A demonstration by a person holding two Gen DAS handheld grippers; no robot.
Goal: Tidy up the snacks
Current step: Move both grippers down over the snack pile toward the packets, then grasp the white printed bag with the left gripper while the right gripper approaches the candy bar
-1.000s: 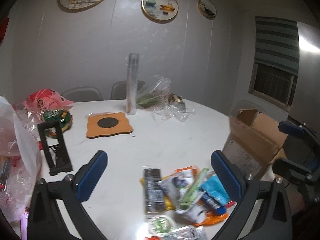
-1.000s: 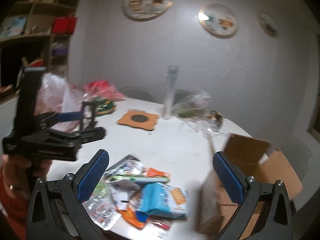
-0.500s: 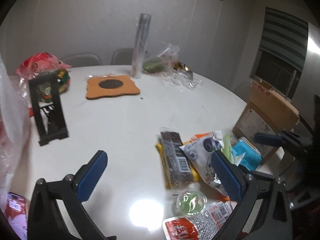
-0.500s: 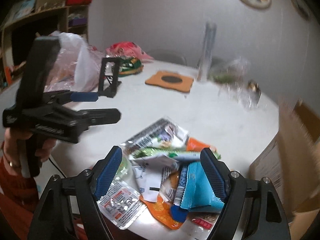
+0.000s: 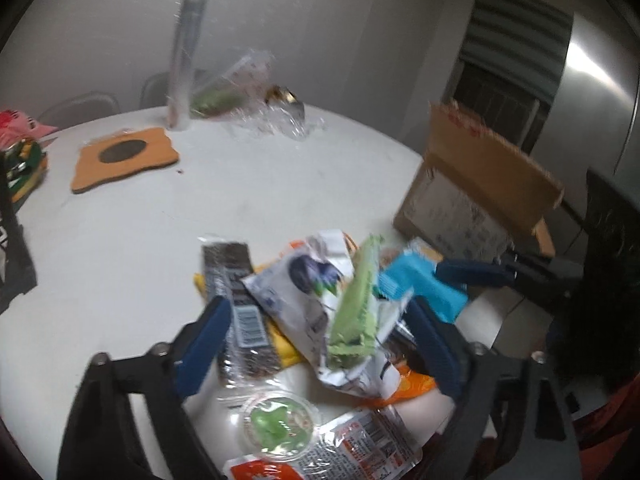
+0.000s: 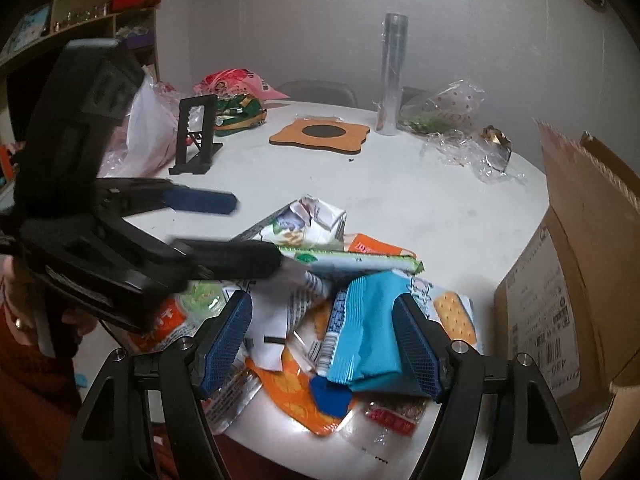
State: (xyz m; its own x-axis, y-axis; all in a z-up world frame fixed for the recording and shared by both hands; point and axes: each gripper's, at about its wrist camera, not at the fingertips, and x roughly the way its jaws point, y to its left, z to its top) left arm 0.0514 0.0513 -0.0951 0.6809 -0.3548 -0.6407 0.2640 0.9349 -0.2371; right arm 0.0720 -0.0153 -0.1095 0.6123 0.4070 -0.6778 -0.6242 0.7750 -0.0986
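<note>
The snack pile (image 6: 320,280) lay at the white table's (image 6: 400,192) near edge beside an open cardboard box (image 6: 580,260), while the left gripper (image 5: 316,344) and right gripper (image 6: 324,340), jaws apart but closing, straddled packets without pressing them.

Jumbled snack packets (image 6: 320,300) on table

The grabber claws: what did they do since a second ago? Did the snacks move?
Both came down over the snack pile and their jaws are closing. The left gripper now straddles the white and green packets; the right gripper has the blue cracker packet between its fingers, which do not press on it yet. Nothing is lifted. The snacks, cardboard box and orange mat stayed put.
</note>
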